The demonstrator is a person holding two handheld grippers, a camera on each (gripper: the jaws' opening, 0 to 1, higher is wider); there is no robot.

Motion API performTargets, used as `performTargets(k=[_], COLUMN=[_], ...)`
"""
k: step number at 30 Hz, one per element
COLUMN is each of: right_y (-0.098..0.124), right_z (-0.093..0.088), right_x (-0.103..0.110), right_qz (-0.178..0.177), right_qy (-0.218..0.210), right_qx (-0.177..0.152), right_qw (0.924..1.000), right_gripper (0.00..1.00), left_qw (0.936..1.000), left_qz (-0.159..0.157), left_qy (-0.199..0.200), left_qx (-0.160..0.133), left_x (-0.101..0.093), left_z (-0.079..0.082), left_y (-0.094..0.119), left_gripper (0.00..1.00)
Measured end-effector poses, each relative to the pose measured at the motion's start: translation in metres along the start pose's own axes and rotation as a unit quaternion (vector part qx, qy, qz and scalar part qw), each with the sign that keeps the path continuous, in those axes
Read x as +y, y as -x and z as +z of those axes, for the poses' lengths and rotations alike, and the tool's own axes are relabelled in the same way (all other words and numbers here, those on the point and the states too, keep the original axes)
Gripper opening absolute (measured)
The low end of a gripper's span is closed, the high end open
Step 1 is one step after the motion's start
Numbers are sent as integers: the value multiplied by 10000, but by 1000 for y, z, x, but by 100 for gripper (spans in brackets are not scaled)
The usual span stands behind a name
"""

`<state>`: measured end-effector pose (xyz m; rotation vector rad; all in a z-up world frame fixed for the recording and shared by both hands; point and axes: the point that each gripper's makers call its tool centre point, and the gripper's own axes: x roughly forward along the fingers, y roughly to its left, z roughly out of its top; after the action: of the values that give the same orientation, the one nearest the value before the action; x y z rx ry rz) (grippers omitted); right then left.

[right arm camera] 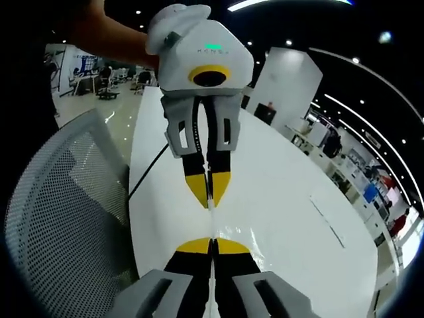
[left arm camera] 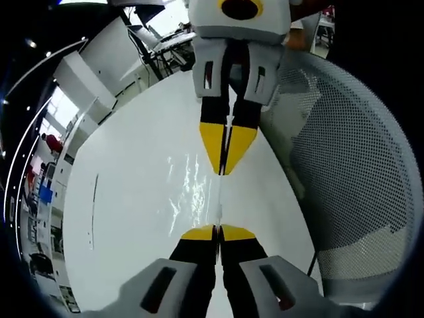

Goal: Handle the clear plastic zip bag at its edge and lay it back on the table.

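Left gripper view shows the left gripper point(left arm camera: 218, 232) facing the right gripper point(left arm camera: 225, 167) tip to tip above the table point(left arm camera: 132, 218). Both sets of jaws are clamped on the bag point(left arm camera: 192, 192) edge.

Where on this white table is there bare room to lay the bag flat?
Bare white table lies beyond the clear plastic zip bag, away from the grey mesh chair. The chair-side edge is crowded: both grippers pinch the bag there.

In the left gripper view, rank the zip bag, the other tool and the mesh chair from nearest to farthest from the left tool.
1. Zip bag: pinched at its edge in the left tool, spread over the white table.
2. Right tool: straight ahead, clamped on the bag's far edge.
3. Mesh chair: off to the right, beside the table.
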<state>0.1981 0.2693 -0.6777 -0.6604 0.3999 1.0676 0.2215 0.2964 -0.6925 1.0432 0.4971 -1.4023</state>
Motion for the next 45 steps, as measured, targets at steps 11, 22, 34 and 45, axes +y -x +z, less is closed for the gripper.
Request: performTargets(k=[11, 22, 34, 45], right_y=[-1, -7, -14, -20], right_z=[4, 15, 20, 19], right_x=[0, 2, 0, 3], right_qz=[36, 182, 237, 307], right_qy=[-129, -38, 33, 127], right_qx=[-55, -164, -190, -123], right_qw=[9999, 9997, 9995, 9994], right_gripper=[3, 6, 6, 5], left_qw=[9999, 9997, 9997, 9995], left_qz=[-76, -143, -214, -276], left_qy=[99, 127, 30, -45], left_qx=[41, 154, 116, 110], left_x=[-4, -5, -5, -7], left_z=[-1, -2, 6, 11], left_y=[-1, -3, -2, -3], left_gripper=[0, 0, 0, 0])
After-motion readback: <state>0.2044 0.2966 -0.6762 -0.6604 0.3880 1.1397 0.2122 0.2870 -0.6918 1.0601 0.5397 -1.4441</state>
